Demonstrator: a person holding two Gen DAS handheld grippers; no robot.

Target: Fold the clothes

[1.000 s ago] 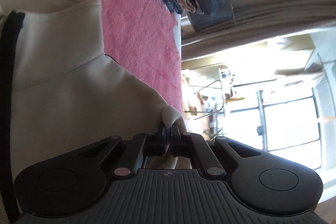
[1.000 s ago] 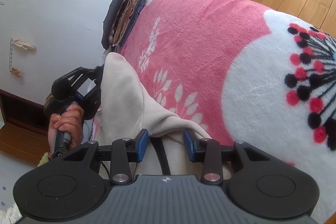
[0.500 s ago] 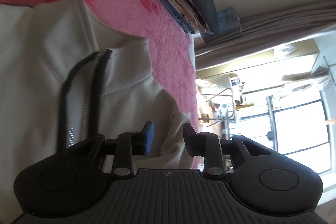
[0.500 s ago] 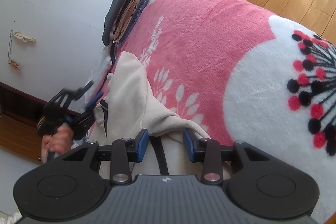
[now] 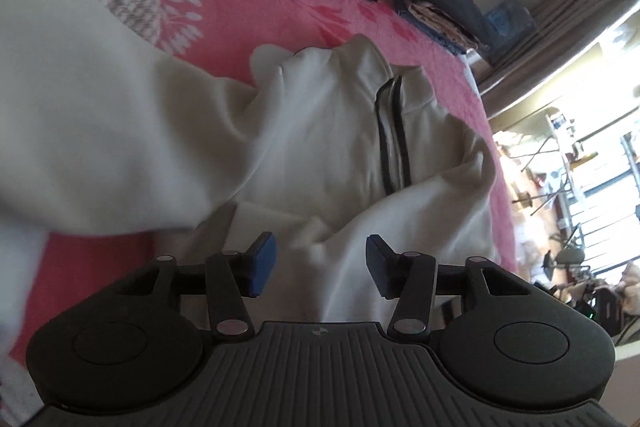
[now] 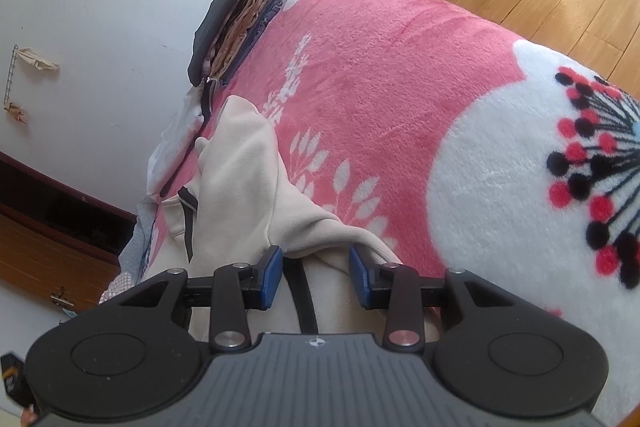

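Pink floral blanket (image 6: 380, 75) carrying the cream zip jacket (image 5: 320, 147) — left gripper (image 5: 318, 263) above it, jaws opening and empty; right gripper (image 6: 316, 273) parted around a jacket fold, contact unclear.

The cream jacket's (image 5: 320, 147) blurred near sleeve perhaps hangs, its end cut off.

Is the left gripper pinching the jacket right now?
No. The left gripper has its jaws apart and opening, the pads clear of the cream jacket lying beyond them.
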